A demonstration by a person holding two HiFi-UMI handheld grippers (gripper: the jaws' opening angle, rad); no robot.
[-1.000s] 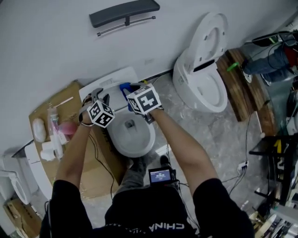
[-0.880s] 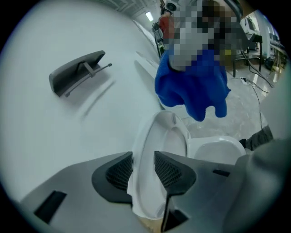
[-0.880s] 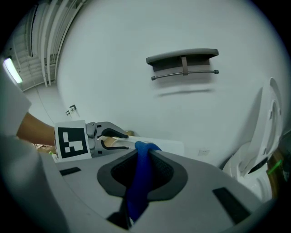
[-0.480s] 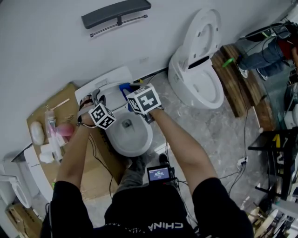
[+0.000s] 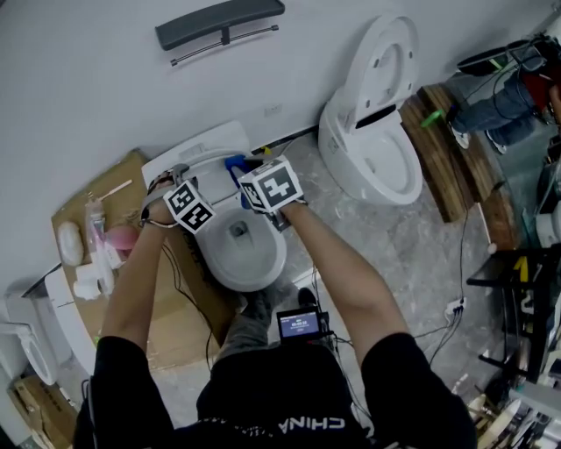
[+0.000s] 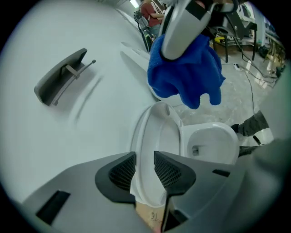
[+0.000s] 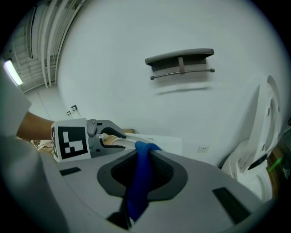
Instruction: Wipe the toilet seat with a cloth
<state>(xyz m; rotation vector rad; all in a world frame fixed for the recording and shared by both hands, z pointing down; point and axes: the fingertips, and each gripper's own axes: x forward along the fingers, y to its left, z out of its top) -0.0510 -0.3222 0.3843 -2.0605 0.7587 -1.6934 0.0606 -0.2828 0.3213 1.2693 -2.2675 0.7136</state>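
A person stands over a small, glossy white toilet bowl (image 5: 241, 256) on a grey, marbled floor (image 5: 412, 254), a hand-held gripper in each hand. The left hand-held gripper (image 6: 144, 164) is clamped on the rim of the toilet seat (image 6: 152, 136), its two dark, mesh-textured pads pressing either side of the smooth, curved white plastic. The seat stands raised, close to upright, against the plain white wall, with the rounded bowl open beside it.

The right hand-held gripper (image 7: 142, 170) is clenched on a bright blue cloth (image 6: 186, 68). The soft, nubby fabric is pinched into a narrow fold between the jaws, and the rest hangs in a loose, rumpled bunch above the raised seat and the bowl, touching neither that can be seen.

A long, flat, dark grey shelf (image 5: 219, 22) with a thin rail beneath it is fixed to the wall above. A second, larger white toilet (image 5: 377, 149), oval and shiny with its lid up, sits to the right. Flattened brown cardboard (image 5: 79, 206) lies on the floor to the left of the small toilet.
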